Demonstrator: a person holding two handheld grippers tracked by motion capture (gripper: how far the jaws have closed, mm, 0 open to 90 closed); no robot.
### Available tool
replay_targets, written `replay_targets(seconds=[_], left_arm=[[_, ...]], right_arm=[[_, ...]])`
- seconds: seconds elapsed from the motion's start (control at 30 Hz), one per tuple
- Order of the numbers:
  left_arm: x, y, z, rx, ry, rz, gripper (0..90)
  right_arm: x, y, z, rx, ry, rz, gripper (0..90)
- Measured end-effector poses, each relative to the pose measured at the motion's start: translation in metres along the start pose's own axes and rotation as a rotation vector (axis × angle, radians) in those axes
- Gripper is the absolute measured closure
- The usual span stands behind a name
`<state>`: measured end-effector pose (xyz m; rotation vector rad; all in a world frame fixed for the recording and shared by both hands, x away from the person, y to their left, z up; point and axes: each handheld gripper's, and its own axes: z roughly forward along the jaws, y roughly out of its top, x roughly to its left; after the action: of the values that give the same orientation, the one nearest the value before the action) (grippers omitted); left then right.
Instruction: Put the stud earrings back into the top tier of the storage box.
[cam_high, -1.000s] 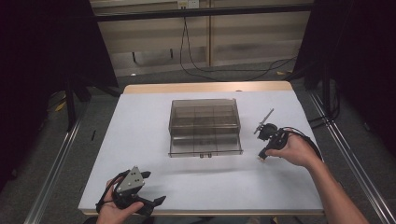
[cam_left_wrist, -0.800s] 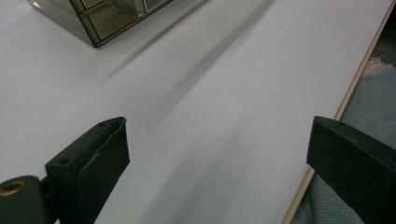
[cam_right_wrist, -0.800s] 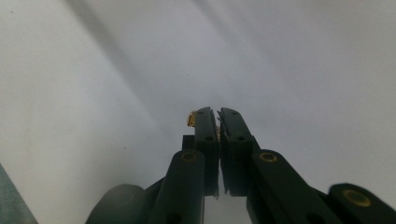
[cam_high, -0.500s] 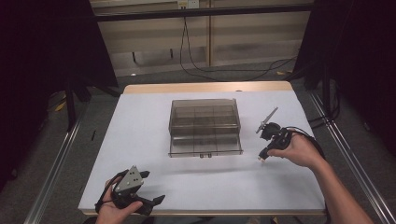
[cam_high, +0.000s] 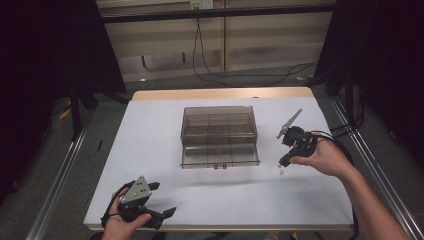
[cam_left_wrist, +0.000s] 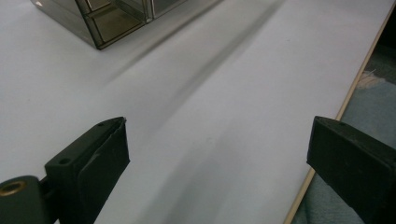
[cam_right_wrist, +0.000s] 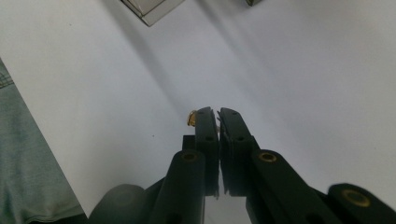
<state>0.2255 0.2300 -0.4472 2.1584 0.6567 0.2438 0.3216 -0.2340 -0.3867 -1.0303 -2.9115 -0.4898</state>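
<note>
A white table (cam_high: 150, 150) stands in a dark room, with a clear compartment box (cam_high: 219, 135) in its middle. To the right of the box, the right gripper (cam_high: 283, 169) hangs above the table, jaws closed on a small golden piece (cam_right_wrist: 192, 118); the right gripper view shows this piece clearly. At the near left edge the left gripper (cam_high: 162, 200) is wide open and empty.

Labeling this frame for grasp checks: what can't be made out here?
- Small gold part at the tips of the right gripper: mostly hidden behind a jaw in the right gripper view, a speck in the high view; its type is unreadable.
- Clear compartment box: contents too small in the high view, cut off by the top edge in the left gripper view.
</note>
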Motion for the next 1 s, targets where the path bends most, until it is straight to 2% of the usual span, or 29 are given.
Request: replay_targets(seconds=[0.1,0.17,0.23,0.3,0.4,0.47,0.57,0.63,0.8,1.0], left_arm=[[0.0,0.0,0.0,0.005,0.009,0.008,5.5],[-0.001,0.0,-0.001,0.013,0.029,0.023,5.4],[0.0,0.0,-0.001,-0.003,0.015,0.009,5.0],[0.0,0.0,0.0,0.004,0.019,0.003,5.2],[0.002,-0.001,-0.002,-0.001,0.012,0.01,5.3],[0.004,-0.001,-0.002,-0.014,-0.006,-0.025,5.4],[0.006,-0.002,-0.003,-0.006,0.024,-0.053,5.9],[0.007,-0.003,-0.003,-0.01,0.032,-0.055,5.9],[0.007,-0.003,-0.003,-0.011,0.032,-0.056,6.0],[0.007,-0.002,-0.003,-0.006,0.039,-0.05,5.9]], right_arm=[[0.001,-0.001,-0.004,-0.006,-0.003,-0.007,87.4],[0.003,-0.001,-0.007,-0.006,-0.005,-0.007,87.4],[0.004,-0.001,-0.011,-0.021,-0.004,-0.012,87.4],[0.007,0.0,-0.015,-0.033,-0.007,-0.023,87.4],[0.011,0.002,-0.021,-0.038,-0.015,-0.044,87.4],[0.012,0.002,-0.025,-0.052,-0.012,-0.037,87.5],[0.013,0.004,-0.031,-0.063,-0.014,-0.049,87.5],[0.015,0.005,-0.034,-0.051,-0.018,-0.056,87.5],[0.014,0.008,-0.044,-0.087,-0.021,-0.062,87.5],[0.016,0.02,-0.048,-0.1,-0.018,-0.078,87.5]])
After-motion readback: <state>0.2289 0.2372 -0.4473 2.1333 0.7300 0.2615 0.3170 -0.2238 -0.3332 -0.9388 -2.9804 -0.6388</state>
